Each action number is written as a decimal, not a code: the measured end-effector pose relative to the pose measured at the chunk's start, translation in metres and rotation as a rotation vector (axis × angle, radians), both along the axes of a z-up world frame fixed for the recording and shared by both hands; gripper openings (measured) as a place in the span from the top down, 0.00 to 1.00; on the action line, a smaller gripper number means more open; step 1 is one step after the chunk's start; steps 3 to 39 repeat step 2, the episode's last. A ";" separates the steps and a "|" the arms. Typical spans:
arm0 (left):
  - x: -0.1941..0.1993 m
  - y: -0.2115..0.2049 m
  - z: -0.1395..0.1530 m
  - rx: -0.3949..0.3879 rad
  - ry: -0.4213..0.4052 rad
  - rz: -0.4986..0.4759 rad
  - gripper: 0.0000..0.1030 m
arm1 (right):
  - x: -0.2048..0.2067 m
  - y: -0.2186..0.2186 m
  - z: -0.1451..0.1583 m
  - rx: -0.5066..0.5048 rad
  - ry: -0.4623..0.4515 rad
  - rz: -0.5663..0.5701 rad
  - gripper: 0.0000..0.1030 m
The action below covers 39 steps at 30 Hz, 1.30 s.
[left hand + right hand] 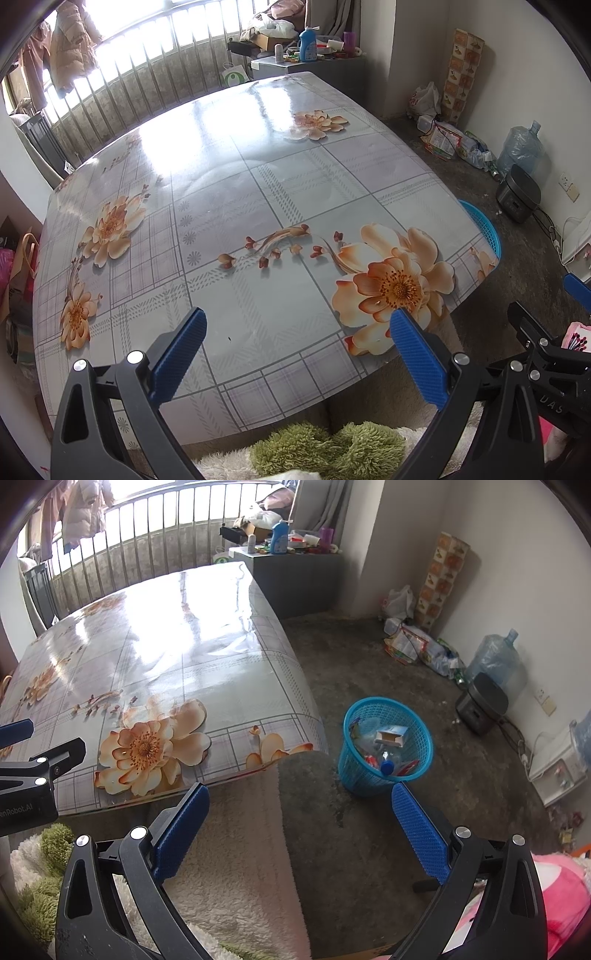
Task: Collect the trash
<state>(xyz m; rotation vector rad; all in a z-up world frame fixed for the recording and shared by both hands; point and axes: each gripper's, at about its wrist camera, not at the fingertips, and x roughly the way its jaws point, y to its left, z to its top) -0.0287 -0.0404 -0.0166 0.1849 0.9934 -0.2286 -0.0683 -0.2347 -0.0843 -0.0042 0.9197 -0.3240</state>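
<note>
Flowered table [258,206] looks bare, the blue basket [386,771] beside it holds trash, and both claws, left [297,354] and right [301,834], spread wide holding nothing, so check for leftover bits.

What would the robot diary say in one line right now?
left gripper: open, empty | right gripper: open, empty | flowered table: bare | blue plastic mesh basket: holds trash, on floor

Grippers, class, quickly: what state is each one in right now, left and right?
Left gripper: open, holding nothing, above the table.
Right gripper: open, holding nothing, facing the blue basket of trash on the floor.
</note>
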 end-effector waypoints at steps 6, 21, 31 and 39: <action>0.000 0.001 0.000 0.000 0.002 -0.001 0.05 | 0.000 0.000 0.000 -0.001 0.000 0.001 0.08; 0.000 0.001 0.000 0.000 0.002 -0.001 0.05 | 0.000 0.000 0.000 -0.001 0.000 0.001 0.08; 0.000 0.001 0.000 0.000 0.002 -0.001 0.05 | 0.000 0.000 0.000 -0.001 0.000 0.001 0.08; 0.000 0.001 0.000 0.000 0.002 -0.001 0.05 | 0.000 0.000 0.000 -0.001 0.000 0.001 0.08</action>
